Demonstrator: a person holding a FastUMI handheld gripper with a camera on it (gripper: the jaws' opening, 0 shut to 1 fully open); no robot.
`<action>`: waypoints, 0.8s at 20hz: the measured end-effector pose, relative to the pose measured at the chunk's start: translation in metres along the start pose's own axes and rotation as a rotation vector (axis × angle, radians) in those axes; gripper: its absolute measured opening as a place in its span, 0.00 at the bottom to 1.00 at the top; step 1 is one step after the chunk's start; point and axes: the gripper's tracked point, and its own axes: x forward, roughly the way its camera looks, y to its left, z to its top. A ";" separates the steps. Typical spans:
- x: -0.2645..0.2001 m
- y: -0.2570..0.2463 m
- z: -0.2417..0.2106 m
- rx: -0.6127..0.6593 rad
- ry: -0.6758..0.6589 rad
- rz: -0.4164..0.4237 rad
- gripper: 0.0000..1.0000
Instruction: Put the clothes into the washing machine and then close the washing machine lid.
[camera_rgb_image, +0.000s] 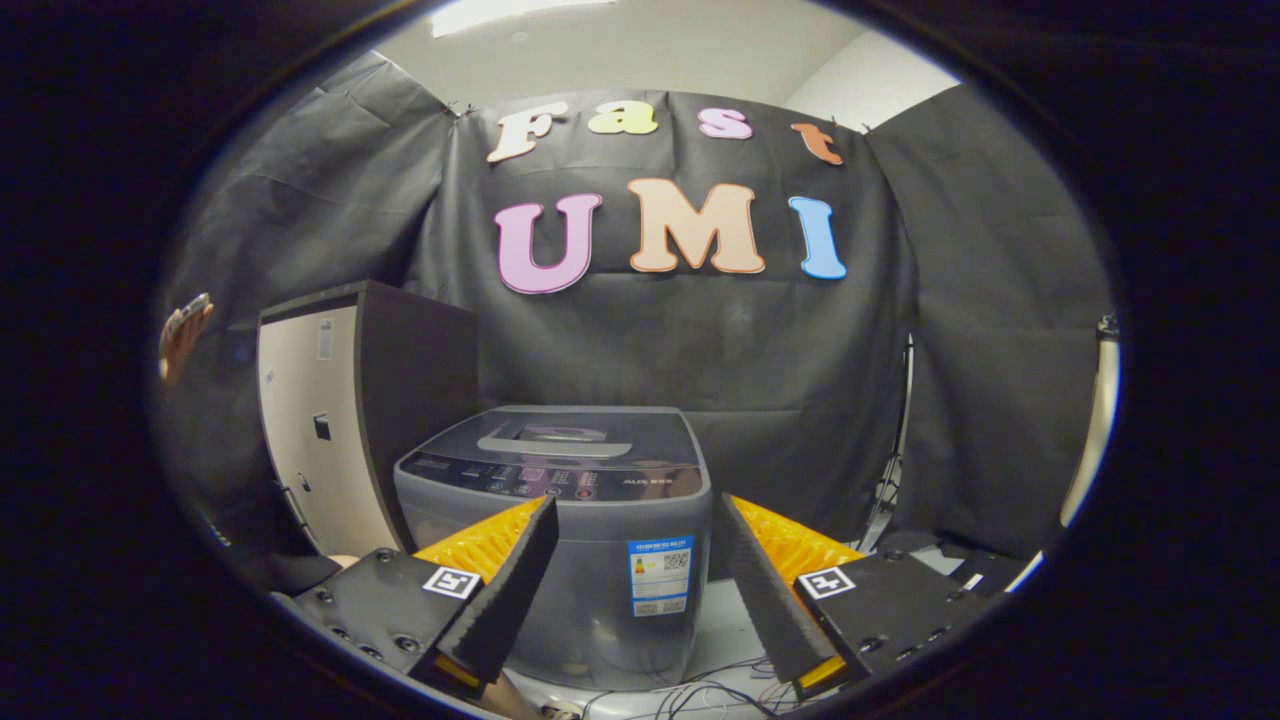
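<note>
The washer (560, 520) stands ahead of the hand-held gripper (637, 540), seen between its spread, empty fingers, lid down. A cabinet (345, 420) stands just left of the washer and slightly behind. Cables (700, 690) lie on the floor before the washer. A hand (182, 338) shows left of the cabinet.

A tall cabinet (340, 420) is standing to the left of where I'm pointing, its pale door facing me and its dark side catching shadow. A person's hand (182, 338) is showing further left, holding something small I can't make out. Loose wires (700, 695) are trailing across the pale floor (730, 630) in front. At the far right a pale rounded post (1092, 440) is running up, and thin cables (893, 470) are hanging down by the black cloth wall (800, 340)
</note>
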 end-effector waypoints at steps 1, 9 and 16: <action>0.000 0.000 0.000 0.000 0.000 0.000 1.00; 0.000 0.000 0.000 0.001 0.001 0.000 0.99; -0.001 0.000 0.001 0.001 0.002 0.001 0.99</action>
